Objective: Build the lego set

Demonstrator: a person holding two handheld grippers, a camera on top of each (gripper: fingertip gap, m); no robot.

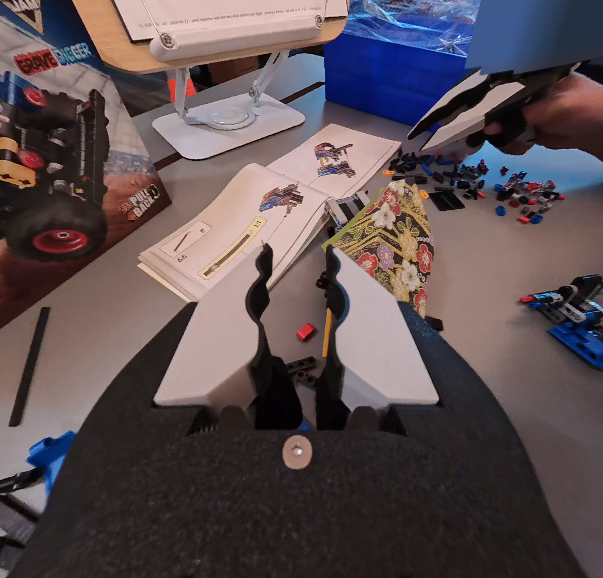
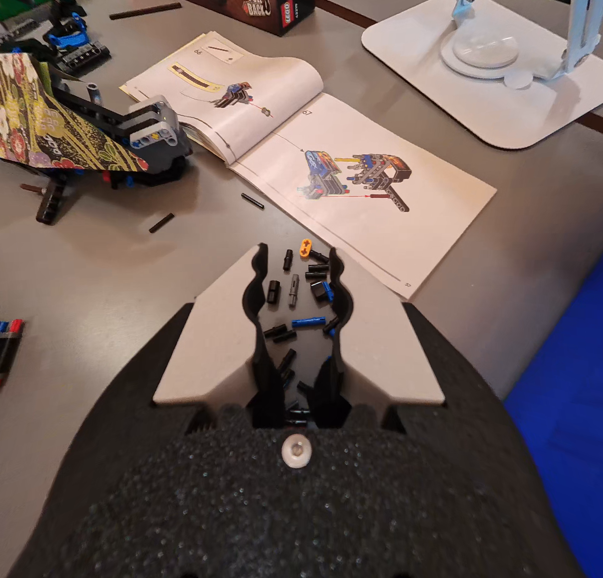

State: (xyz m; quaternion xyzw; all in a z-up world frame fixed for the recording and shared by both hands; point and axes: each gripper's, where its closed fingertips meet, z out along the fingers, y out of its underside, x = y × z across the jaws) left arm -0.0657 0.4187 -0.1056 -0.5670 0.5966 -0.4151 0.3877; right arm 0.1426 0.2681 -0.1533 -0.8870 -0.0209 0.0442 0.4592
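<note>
My left gripper [image 1: 297, 252] is open and empty, low over the table. Under its gap lie a small red brick [image 1: 305, 331], a yellow axle [image 1: 327, 332] and black beams [image 1: 301, 370]. The open instruction booklet [image 1: 261, 203] lies just ahead. My right gripper [image 2: 297, 249] is open and empty over a scatter of small pins: black ones, a grey pin [image 2: 294, 290], a blue pin [image 2: 308, 321] and an orange connector [image 2: 306, 247]. It also shows in the left wrist view [image 1: 421, 138], held by a hand. A partly built model [image 2: 156, 122] sits under patterned paper [image 2: 65, 131].
The set's box [image 1: 58, 171] stands at the left, with a long black axle [image 1: 29, 366] beside it. A white document stand [image 1: 228, 122] and a blue bin [image 1: 391, 73] are at the back. A pile of loose parts [image 1: 473, 184] and a blue-black sub-assembly [image 1: 574, 314] lie right. Left tips to right tips: about 25 cm. My right gripper is the nearer one to the grey pin [image 2: 294, 290]: about 4 cm, against 25 cm. Seen from the left wrist view [image 1: 412, 175] as well.
</note>
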